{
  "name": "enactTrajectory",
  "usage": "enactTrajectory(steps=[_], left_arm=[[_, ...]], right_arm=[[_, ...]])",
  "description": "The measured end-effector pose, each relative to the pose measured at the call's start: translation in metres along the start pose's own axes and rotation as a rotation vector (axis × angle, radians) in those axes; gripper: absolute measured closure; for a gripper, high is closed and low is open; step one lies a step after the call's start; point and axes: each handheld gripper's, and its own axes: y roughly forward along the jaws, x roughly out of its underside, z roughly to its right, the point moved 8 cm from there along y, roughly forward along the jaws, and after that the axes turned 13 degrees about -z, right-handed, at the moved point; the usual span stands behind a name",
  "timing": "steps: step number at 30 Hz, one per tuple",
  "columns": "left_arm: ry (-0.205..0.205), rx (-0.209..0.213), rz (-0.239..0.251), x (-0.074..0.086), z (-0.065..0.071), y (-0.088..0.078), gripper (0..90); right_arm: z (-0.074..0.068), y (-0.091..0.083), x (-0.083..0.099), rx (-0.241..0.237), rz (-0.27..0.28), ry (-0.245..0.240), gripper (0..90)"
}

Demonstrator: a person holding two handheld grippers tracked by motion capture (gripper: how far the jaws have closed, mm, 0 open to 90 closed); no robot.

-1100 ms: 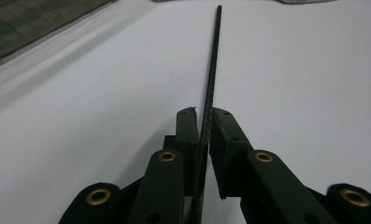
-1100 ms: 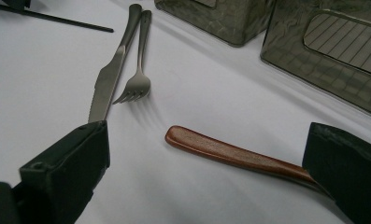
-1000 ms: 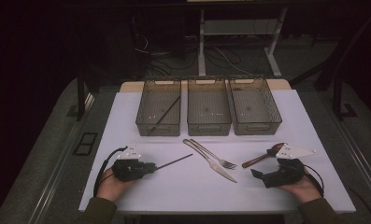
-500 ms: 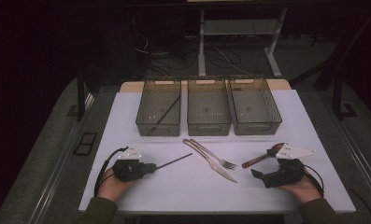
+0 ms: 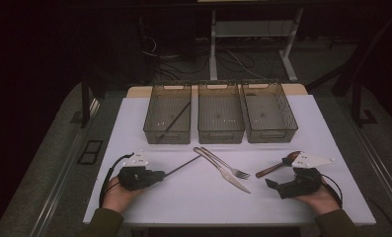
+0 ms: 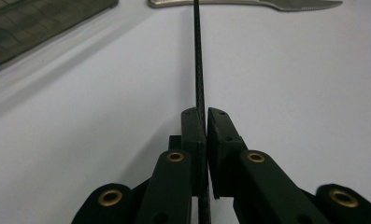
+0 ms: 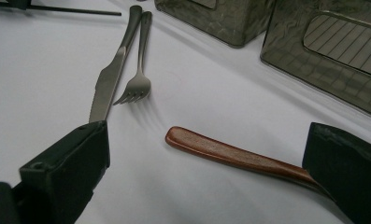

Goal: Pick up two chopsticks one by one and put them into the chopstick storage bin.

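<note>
Near the table's front edge, left gripper (image 6: 205,122) lies level, clamping chopstick (image 6: 198,60)

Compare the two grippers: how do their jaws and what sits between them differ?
The left gripper has its jaws shut on a thin black rod; the right gripper stands wide open, nothing gripped. A wooden-handled utensil lies on the table between its jaws. Both rest low on the white table.

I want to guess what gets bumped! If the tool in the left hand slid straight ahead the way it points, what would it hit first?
Probably the knife. The left tool, shut on the thin black stick, points along it toward the knife's handle end.
</note>
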Motion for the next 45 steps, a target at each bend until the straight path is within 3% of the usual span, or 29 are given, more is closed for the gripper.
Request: enactTrajectory(steps=[4,10,17,23,29,45], left_arm=[[-0.021,-0.003,0.010,-0.005,0.002,-0.006,85.2],[-0.009,0.003,0.051,-0.016,0.008,-0.015,85.1],[-0.023,-0.009,0.104,-0.030,0.005,-0.028,85.1],[-0.047,-0.022,0.120,-0.040,0.001,-0.034,85.1],[-0.100,-0.039,0.142,-0.051,-0.005,-0.039,85.1],[-0.168,-0.113,0.183,-0.093,-0.037,-0.052,85.1]], right_arm=[[0.000,0.000,0.000,0.000,-0.001,0.001,0.4],[0.000,0.001,0.000,0.000,-0.002,-0.001,0.4],[0.000,0.000,0.000,0.001,0.001,0.000,0.4],[0.000,0.000,0.000,0.002,0.002,-0.001,0.4],[0.001,-0.001,0.000,-0.001,0.006,0.005,0.4],[0.001,-0.001,0.000,-0.001,0.007,0.009,0.4]])
